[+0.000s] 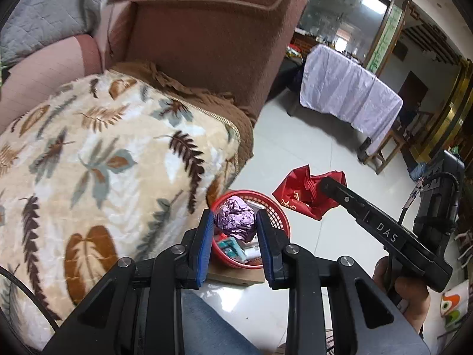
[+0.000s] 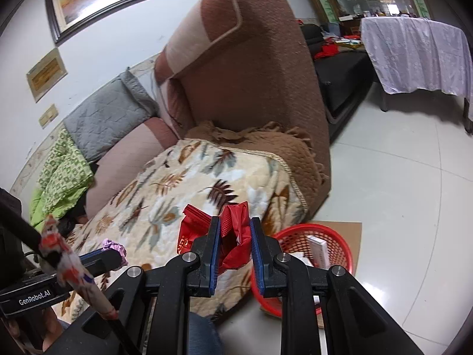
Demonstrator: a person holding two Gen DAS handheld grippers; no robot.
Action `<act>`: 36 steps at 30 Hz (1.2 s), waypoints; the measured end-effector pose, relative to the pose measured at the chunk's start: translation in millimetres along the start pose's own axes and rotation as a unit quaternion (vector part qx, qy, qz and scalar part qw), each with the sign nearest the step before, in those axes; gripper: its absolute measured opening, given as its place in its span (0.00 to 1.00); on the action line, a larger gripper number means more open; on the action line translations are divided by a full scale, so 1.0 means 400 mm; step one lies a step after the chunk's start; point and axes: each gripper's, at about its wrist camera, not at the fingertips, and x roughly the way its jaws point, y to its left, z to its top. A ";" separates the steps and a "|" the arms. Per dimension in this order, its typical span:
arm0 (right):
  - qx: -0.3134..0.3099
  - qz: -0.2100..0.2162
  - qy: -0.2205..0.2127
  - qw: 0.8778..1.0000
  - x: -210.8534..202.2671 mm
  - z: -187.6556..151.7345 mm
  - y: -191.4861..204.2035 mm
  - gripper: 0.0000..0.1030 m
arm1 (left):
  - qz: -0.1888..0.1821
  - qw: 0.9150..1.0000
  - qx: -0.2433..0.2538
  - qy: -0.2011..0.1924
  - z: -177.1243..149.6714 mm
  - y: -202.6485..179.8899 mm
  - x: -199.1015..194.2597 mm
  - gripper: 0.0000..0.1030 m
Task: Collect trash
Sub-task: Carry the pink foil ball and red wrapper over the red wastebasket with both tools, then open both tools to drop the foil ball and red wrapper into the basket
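Left gripper: pinches crumpled purple wrapper above the red basket.
Right gripper: clamps creased red bag beside the basket.
Nearby: leaf-print blanket, sofa.

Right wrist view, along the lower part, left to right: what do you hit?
Left tongs with a purple wrapper → leaf-print blanket → red wrapper in the right tongs → red basket → cardboard → tiled floor.
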 end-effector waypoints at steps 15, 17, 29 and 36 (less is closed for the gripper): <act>0.052 -0.032 0.020 0.998 0.056 -0.011 -0.123 0.21 | -0.022 0.998 0.025 0.060 -0.007 -0.058 0.203 0.27; 0.055 -0.033 0.021 0.998 0.062 -0.013 -0.128 0.21 | -0.024 0.997 0.024 0.068 -0.008 -0.057 0.224 0.27; 0.075 -0.037 0.020 0.996 0.077 -0.006 -0.168 0.22 | -0.023 0.995 0.039 0.088 -0.003 -0.090 0.307 0.27; 0.083 -0.042 0.022 0.995 0.079 -0.004 -0.176 0.27 | -0.023 0.995 0.040 0.089 -0.004 -0.102 0.325 0.28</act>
